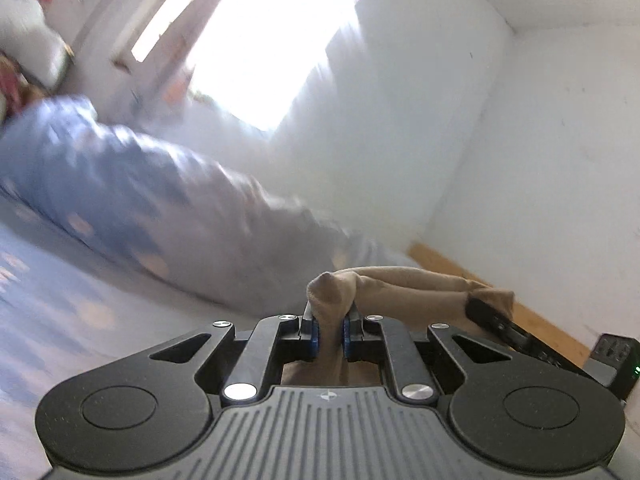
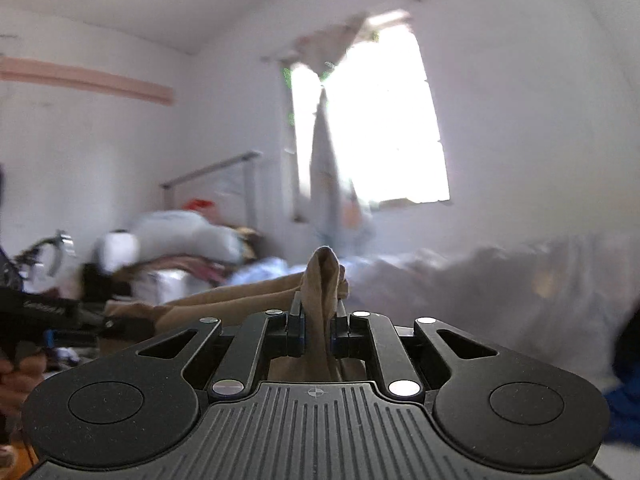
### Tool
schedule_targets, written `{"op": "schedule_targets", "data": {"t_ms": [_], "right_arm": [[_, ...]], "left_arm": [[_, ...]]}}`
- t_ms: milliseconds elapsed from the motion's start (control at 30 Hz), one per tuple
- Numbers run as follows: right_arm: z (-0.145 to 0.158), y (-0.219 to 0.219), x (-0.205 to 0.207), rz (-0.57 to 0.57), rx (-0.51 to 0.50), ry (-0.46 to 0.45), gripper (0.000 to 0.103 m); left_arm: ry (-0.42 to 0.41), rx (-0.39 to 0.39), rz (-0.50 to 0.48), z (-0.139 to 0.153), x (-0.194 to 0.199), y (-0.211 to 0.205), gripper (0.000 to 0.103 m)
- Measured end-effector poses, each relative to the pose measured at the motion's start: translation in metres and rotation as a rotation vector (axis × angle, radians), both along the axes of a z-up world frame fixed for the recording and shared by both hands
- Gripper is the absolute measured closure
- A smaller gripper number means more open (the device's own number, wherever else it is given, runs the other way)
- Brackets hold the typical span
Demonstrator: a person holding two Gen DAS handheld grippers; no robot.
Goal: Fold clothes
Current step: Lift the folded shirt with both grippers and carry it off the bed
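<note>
- My left gripper (image 1: 329, 330) is closed on one end of a tan sock (image 1: 408, 286); cloth fills the gap between the blue pads.
- My right gripper (image 2: 318, 330) is clamped on the other end of the sock (image 2: 240, 296), which bunches above the fingertips.
- The sock spans the two grippers, held in the air above the bed (image 1: 80, 320). It is thin, soft knit, stretched in two narrow strands.
- In the left view, the right gripper (image 1: 486, 312) shows at the far end of the sock. In the right view, the left gripper (image 2: 60, 314) shows at lower left, with a hand (image 2: 18, 376) on its grip.
- Open room: the air between and above the grippers is free. A white wall (image 1: 540, 140) and a wooden edge (image 1: 480, 280) lie beyond the sock on the right of the left view.
- A rumpled blue quilt (image 1: 140, 200) with pale spots lies ahead on the bed, well apart from the sock.
- A bright window (image 2: 380, 120) with a hanging curtain (image 2: 324, 172) sits in the far wall.
- A pile of clothes and bags (image 2: 180, 248) stands at the bed's far end, blurred.
- A blue cloth (image 2: 624, 400) lies at the right edge of the right view.
</note>
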State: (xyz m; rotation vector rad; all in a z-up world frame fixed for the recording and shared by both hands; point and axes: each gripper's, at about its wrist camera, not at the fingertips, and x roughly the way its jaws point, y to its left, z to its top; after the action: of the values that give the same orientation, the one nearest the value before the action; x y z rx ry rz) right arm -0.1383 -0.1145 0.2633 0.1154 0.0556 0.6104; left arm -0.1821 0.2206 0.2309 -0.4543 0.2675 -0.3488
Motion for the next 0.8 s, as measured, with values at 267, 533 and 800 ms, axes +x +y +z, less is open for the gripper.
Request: {"op": "schedule_targets", "data": {"t_ms": [267, 533, 800], "right_arm": [[0.049, 0.133, -0.028, 0.269, 0.012, -0.064, 0.091], [0.064, 0.279, -0.036, 0.516, 0.062, -0.03, 0.091], [0.048, 0.393, -0.03, 0.645, 0.064, 0.053, 0.091]], "left_arm": [[0.009, 0.091, 0.313, 0.047, -0.052, 0.108, 0.089], [0.058, 0.114, 0.602, 0.062, -0.068, 0.21, 0.089], [0.111, 0.118, 0.774, 0.072, -0.071, 0.298, 0.089]]}}
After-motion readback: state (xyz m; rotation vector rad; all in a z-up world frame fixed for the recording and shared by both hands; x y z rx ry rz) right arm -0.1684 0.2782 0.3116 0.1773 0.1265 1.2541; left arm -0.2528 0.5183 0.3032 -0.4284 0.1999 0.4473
